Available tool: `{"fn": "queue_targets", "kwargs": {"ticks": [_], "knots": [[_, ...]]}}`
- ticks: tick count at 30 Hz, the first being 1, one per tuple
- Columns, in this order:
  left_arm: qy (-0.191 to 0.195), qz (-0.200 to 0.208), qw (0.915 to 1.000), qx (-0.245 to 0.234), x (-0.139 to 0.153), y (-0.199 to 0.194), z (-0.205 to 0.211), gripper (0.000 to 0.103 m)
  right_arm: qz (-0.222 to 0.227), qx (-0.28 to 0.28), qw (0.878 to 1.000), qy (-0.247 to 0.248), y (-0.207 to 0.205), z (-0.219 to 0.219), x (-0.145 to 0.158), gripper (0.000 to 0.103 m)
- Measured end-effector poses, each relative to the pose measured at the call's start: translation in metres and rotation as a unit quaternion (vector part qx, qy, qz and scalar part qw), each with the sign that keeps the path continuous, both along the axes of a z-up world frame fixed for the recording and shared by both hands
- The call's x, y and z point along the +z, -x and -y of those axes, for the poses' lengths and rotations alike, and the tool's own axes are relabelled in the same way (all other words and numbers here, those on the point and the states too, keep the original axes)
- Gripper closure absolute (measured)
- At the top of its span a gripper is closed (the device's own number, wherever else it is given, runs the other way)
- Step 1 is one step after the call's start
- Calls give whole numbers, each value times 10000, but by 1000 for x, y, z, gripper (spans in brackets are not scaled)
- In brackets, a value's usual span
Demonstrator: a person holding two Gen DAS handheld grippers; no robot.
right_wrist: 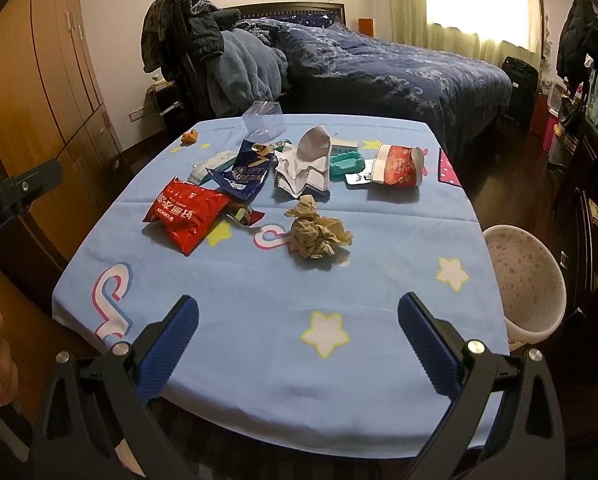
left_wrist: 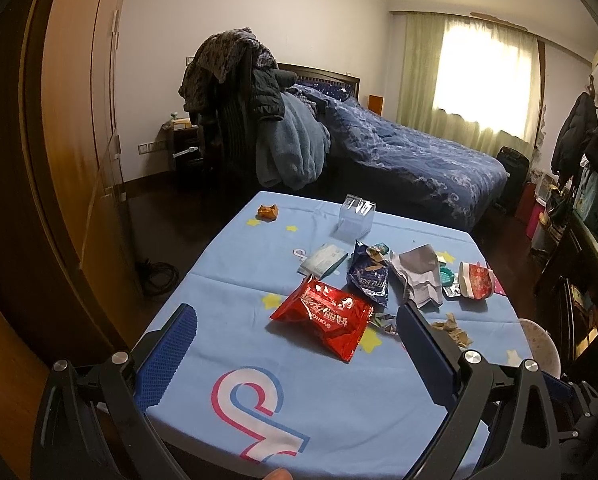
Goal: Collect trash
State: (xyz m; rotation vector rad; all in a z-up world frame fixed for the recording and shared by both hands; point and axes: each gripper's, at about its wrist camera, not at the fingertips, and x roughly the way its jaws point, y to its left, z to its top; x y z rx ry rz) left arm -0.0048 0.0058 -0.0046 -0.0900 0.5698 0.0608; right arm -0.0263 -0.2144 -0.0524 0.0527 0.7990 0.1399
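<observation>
Speckled bin (right_wrist: pixel 527 280) beside littered table (right_wrist: pixel 379 280) sits empty

- daylight comes through the curtained window (left_wrist: pixel 485 80) at the far right of the room; it is blown out to near white in both views.
- the room itself is dim, and the wardrobe (left_wrist: pixel 71 152) on the left side sinks into brown shadow.
- the blue cloth on the counter (right_wrist: pixel 259 280) is evenly lit, with soft short shadows under the crumpled paper (right_wrist: pixel 319 236) and the red wrapper (left_wrist: pixel 323 314).
- the red wrapper shows small glints of glare.
- strong fisheye bending curves walls and counter edges; the corners vignette to black.
- the wardrobe edge smears slightly in the left wrist view.
</observation>
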Motion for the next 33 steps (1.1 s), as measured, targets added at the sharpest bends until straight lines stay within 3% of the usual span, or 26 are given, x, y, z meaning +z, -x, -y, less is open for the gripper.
{"fn": "queue_targets", "kwargs": {"ticks": [33], "knots": [[-18,-82,10000,-46,-9,3,3,4,-157,57,9999,40,-4,-2,-7,3]]}}
